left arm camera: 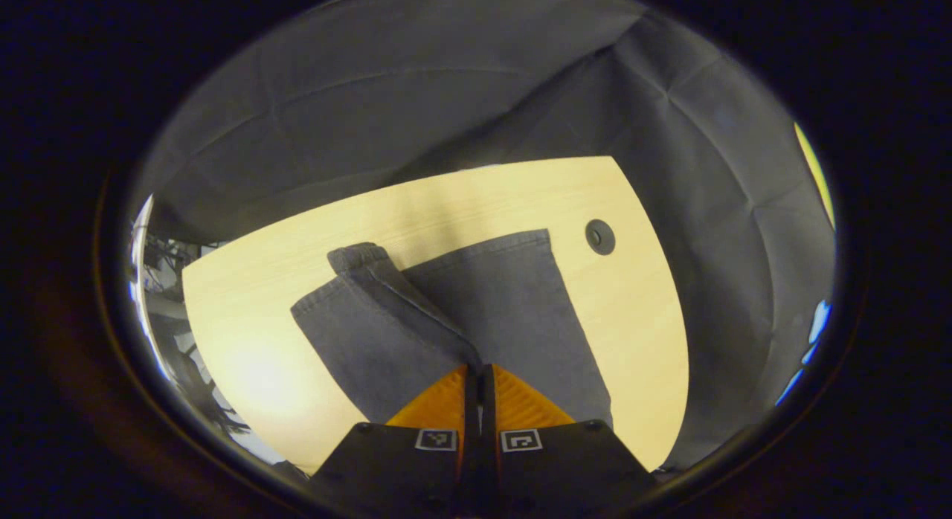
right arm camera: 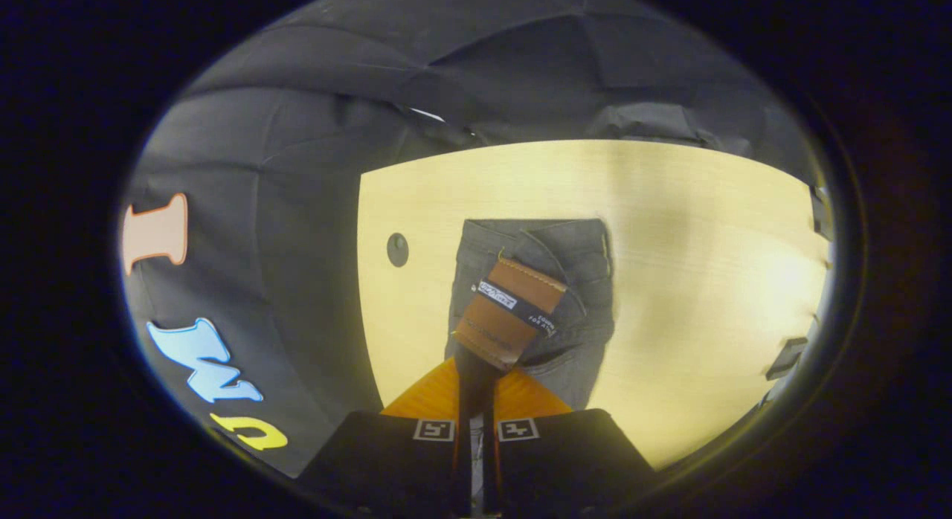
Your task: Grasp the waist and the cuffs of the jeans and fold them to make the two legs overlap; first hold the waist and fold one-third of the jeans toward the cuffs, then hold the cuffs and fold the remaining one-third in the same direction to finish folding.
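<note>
I have both tools pinched on the jeans (left arm camera: 446,311), which lie on the table (left arm camera: 639,311) with part of them lifted. In the left gripper view, the left gripper (left arm camera: 480,378) has its fingers drawn together on a ridge of denim that runs up from the tips toward the cuffs (left arm camera: 364,257); one leg is draped partly over the other, and their hems sit unevenly, one cuff curled back. In the right gripper view, the right gripper (right arm camera: 476,370) is closed on the waist (right arm camera: 532,233) end, right by the leather patch (right arm camera: 513,311), which stands up tilted from the pinch while the seat of the jeans lies flat beyond it. I judge the denim heavy and fairly stiff for cloth: it will hold a crease and drag on the wood rather than slip, but it sags where unsupported, so a single pinch lets the far side trail. The waistband, thick and seamed, is the surest hold; at the other end I would take the hems of both legs together. I see no containers here; the table carries only a small round grommet (left arm camera: 599,236) near the jeans. The legs look roughly overlapped but not squared, so I cannot say which fold this is.
</note>
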